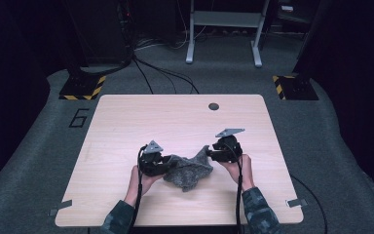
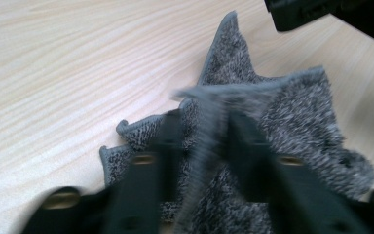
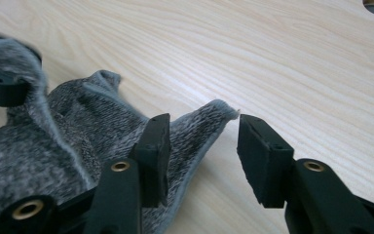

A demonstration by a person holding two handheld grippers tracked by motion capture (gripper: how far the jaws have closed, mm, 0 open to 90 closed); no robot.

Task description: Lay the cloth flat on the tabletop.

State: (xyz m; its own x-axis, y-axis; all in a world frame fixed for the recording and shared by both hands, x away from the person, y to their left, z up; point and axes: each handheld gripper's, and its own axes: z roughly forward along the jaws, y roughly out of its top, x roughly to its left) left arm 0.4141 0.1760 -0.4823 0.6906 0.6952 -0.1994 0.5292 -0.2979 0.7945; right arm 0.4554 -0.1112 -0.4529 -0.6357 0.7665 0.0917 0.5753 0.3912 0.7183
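High view: cloth (image 1: 189, 170) crumpled on table (image 1: 126, 122), near the front edge, well short of the grommet hole (image 1: 214, 106). Left gripper (image 1: 164, 165) at cloth's left edge, right gripper (image 1: 209, 153) at its raised right corner.

Left gripper view: jaws nearly closed, pinching an upstanding fold of cloth (image 2: 282, 112) between them; blurred, so grip depth hard to judge. Rest of cloth bunched on the table beyond.

Right gripper view: jaws well apart, holding nothing. Cloth corner (image 3: 214, 114) peaks up in the gap, tip nearer the right jaw, left jaw lying over the cloth body.

Likely step: grab that corner, then spread. Advice: push in slightly so the hem sits deep between the jaws, not just the tip; close fully before pulling; keep left pinch firm; pull away from cloth centre, low over table.
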